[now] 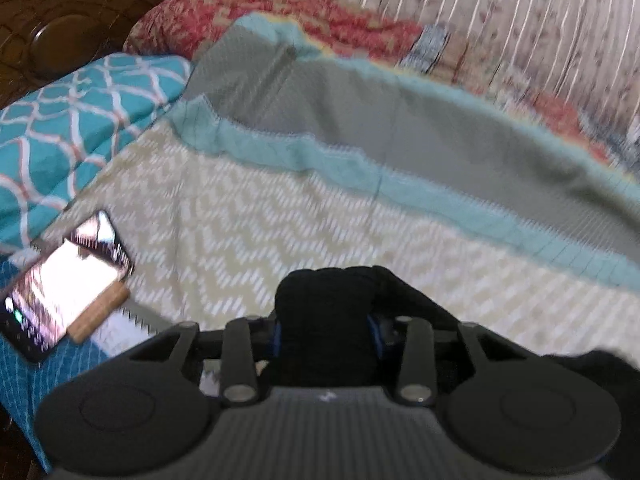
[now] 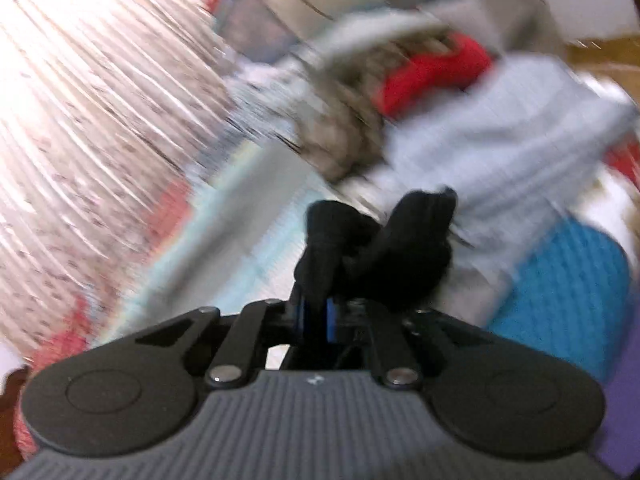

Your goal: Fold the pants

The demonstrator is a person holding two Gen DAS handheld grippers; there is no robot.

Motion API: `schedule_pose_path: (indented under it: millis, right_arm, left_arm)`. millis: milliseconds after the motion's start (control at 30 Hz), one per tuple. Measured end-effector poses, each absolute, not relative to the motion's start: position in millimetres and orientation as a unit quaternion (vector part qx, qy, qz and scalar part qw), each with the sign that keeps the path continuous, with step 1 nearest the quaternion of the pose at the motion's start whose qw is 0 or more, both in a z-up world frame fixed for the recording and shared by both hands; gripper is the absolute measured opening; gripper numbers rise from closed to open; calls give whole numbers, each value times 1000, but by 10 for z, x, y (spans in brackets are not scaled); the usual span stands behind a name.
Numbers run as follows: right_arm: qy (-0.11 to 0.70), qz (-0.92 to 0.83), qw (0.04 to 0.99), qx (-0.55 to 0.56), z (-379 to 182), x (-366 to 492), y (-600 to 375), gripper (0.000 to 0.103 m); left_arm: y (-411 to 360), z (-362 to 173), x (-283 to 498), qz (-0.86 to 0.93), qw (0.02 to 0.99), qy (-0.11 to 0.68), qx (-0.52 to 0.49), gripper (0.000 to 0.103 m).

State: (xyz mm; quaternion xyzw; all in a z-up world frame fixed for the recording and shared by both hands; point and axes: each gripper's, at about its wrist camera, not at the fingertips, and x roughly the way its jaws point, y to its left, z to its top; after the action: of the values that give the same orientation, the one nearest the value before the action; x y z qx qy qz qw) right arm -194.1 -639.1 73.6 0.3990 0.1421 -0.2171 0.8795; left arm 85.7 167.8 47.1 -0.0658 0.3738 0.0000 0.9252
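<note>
Showing phone (image 1: 68, 284) left wrist only (right blurred).

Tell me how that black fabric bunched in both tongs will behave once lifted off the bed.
Likely floppy: the black fabric sits crumpled in a soft wad in the left tongs, and twists into loose folds in the right tongs. Probably light, so it should sag between the grips. Blur hides its full length.

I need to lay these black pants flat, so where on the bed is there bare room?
The cream zigzag sheet is bare between the phone and the grey blanket's teal border. Around the teal pillow and the clothes pile it is crowded.
</note>
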Motion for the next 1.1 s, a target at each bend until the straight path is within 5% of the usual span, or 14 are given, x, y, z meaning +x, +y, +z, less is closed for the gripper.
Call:
schedule_pose_path:
  millis: [200, 333, 500, 633, 700, 933, 1000, 1100]
  right_arm:
    - [83, -185, 896, 395, 1046, -1749, -6484, 12]
    - [122, -208, 875, 420, 556, -1685, -6548, 12]
    - [200, -268, 830, 447, -293, -1657, -6632, 12]
    - [160, -233, 801, 527, -277, -1874, -6749, 31]
    - [152, -223, 800, 535, -206, -1954, -6781, 41]
    - [140, -213, 784, 567, -237, -1998, -6688, 62]
    - [149, -220, 788, 555, -256, -1881, -6661, 62]
    - [171, -242, 784, 545, -249, -1723, -6695, 46]
  left_arm:
    - [1789, 870, 975, 24, 928, 365, -67, 35]
    - [1718, 594, 1260, 34, 914, 403, -33, 38]
    - [1415, -44, 1593, 54, 882, 465, 45, 57]
    - [1425, 51, 1413, 42, 891, 449, 51, 65]
    - [1521, 165, 1269, 35, 897, 439, 44, 80]
    - [2205, 401, 766, 38, 891, 446, -75, 81]
    - [2333, 355, 673, 25, 881, 455, -131, 84]
    - [2301, 172, 643, -12, 858, 476, -193, 84]
